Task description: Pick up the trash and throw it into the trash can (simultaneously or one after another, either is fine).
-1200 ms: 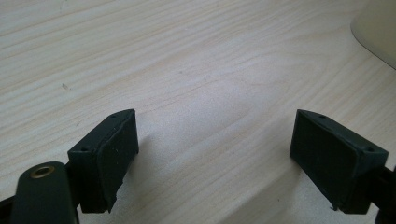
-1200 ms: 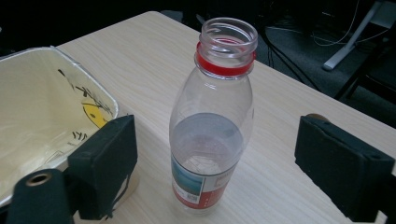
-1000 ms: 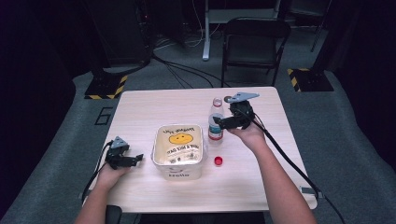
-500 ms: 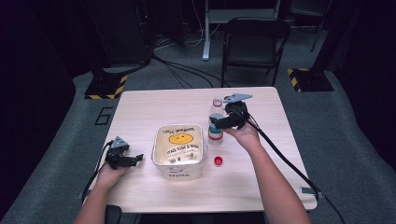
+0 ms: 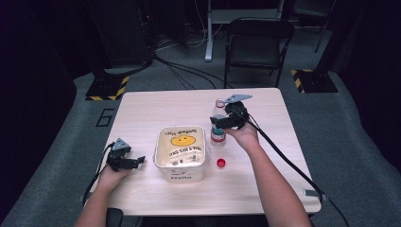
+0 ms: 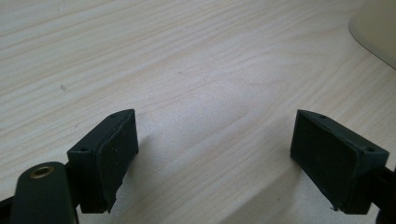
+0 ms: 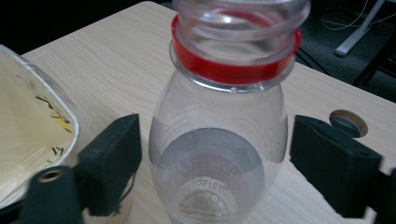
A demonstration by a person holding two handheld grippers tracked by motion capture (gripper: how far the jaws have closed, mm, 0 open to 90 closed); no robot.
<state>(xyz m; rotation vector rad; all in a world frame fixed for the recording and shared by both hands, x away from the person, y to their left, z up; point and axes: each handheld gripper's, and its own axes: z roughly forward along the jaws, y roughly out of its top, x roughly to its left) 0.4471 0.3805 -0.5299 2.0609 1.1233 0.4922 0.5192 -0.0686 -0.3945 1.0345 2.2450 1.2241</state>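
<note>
On the bench (image 5: 156, 111), beside the tub (image 5: 181, 152), the bottle (image 7: 219, 154) stands upright and uncapped, part full of water. It should be fairly light, thin-walled and slick, likely to dent or spill if squeezed hard, so grip the firmer shoulder. The right gripper (image 5: 222, 120) has its jaws around it, just closing, not yet touching. The left gripper (image 6: 224, 154) rests with jaws apart. The cap (image 5: 221, 163) lies nearby.
</note>
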